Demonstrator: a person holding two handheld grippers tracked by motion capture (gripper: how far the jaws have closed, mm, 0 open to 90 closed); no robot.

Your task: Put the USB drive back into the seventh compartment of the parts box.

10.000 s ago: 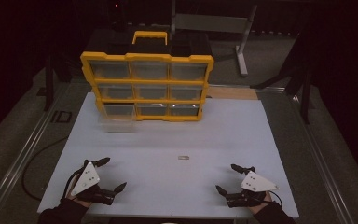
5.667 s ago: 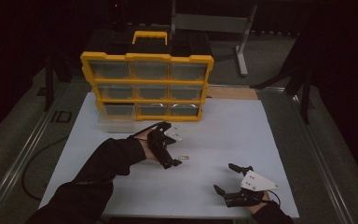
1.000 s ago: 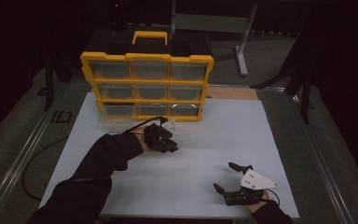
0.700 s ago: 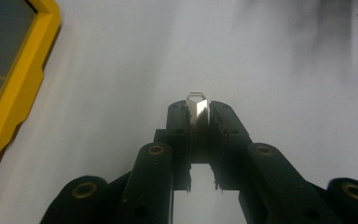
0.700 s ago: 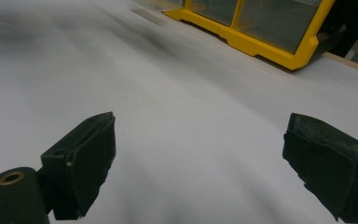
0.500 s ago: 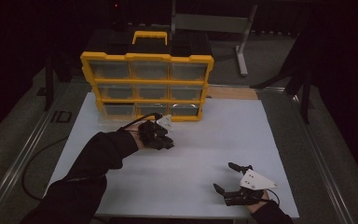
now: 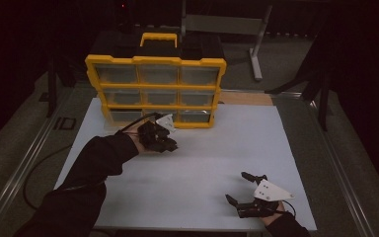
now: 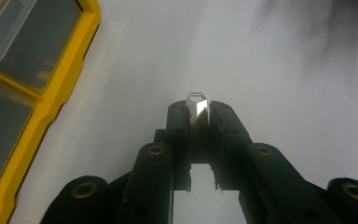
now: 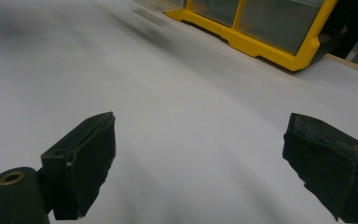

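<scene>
Holding a small flat metal piece (image 8: 197,108) between its closed jaws, the left hand-held gripper (image 7: 162,138) hangs over the tabletop (image 7: 202,163) just in front of the yellow organizer (image 7: 155,91). The piece stands on edge in the grip, its long axis running along the jaws, and its pointed, looped tip pokes out past their ends (what kind of part it is, I cannot tell).

The relation that matters, in my judgement, is organizer to left hand-held gripper: in the high view the bottom row of clear drawers (image 7: 195,117) lies just beyond and beside the gripper, while in the left gripper view the yellow frame sits off to the left of the jaws, not ahead of them. So the piece points across the bare tabletop, away from the drawers, and a turn toward them would likely be needed before any drop-off.

Far from it all, the right hand-held gripper (image 7: 246,189) rests at the near right edge with its jaws spread wide and nothing between them; the left is plainly the nearer one.
</scene>
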